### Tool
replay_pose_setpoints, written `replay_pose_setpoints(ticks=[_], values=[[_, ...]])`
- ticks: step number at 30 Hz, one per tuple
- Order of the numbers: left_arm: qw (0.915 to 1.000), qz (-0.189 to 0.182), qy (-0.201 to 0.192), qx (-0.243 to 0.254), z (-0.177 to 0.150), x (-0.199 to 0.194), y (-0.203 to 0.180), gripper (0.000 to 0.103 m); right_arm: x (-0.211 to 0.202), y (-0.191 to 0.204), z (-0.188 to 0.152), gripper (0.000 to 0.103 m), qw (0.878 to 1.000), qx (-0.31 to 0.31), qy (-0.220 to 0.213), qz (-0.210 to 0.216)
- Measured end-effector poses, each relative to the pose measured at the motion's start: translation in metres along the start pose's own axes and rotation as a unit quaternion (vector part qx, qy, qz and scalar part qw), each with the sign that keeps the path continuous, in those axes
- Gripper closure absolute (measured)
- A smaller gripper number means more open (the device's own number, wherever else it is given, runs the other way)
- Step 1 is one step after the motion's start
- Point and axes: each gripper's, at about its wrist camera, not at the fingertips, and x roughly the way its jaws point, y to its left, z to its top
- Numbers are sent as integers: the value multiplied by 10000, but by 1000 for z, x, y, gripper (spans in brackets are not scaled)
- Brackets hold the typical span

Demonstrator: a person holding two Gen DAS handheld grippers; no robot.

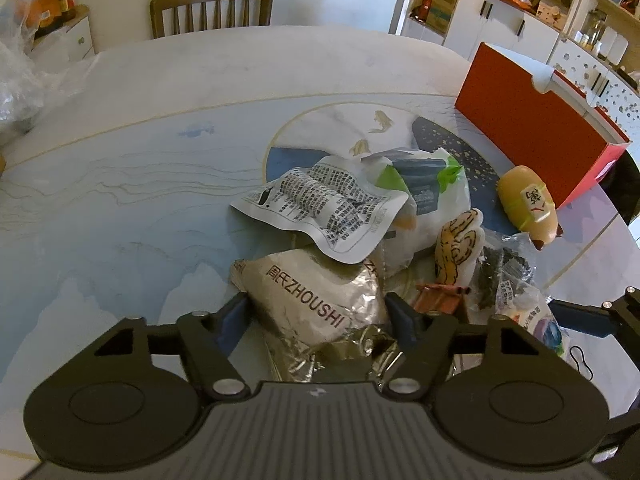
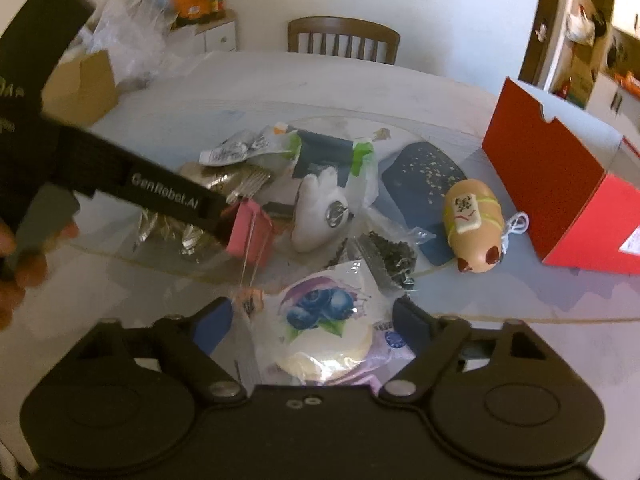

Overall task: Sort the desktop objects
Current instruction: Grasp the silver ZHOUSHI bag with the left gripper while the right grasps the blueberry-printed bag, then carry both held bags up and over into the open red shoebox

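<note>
A pile of snack packets and small toys lies on the round table (image 1: 120, 208). My left gripper (image 1: 316, 308) is open, its fingers either side of a silver ZHOUSHI packet (image 1: 312, 300). A white printed packet (image 1: 320, 204) lies just beyond it. My right gripper (image 2: 316, 316) is open around a blueberry pastry packet (image 2: 324, 328), which also shows in the left wrist view (image 1: 536, 320). A white plush toy (image 2: 320, 216), a tan squishy toy (image 2: 474, 224), a bag of dark tea leaves (image 2: 388, 256) and a pink box (image 2: 250, 232) lie nearby. The left gripper's body (image 2: 168, 192) crosses the right wrist view.
A red box (image 1: 536, 128) stands at the table's right side, also in the right wrist view (image 2: 556, 184). A wooden chair (image 1: 212, 8) sits behind the table. A cardboard box (image 2: 88, 84) and plastic bags (image 2: 132, 40) are at the far left.
</note>
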Motion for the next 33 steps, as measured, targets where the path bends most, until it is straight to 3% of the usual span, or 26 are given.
replay_pose_setpoints(ticks=[5, 10, 33], values=[[10000, -41, -30, 38, -2, -5, 1, 41, -5, -3, 3, 35, 10000, 27, -74, 6], [9999, -84, -38, 67, -5, -12, 1, 46, -11, -4, 5, 41, 9999, 63, -112, -52], [9970, -613, -256, 386, -7, -96, -17, 49, -79, -22, 27, 42, 9941, 835, -667, -170]])
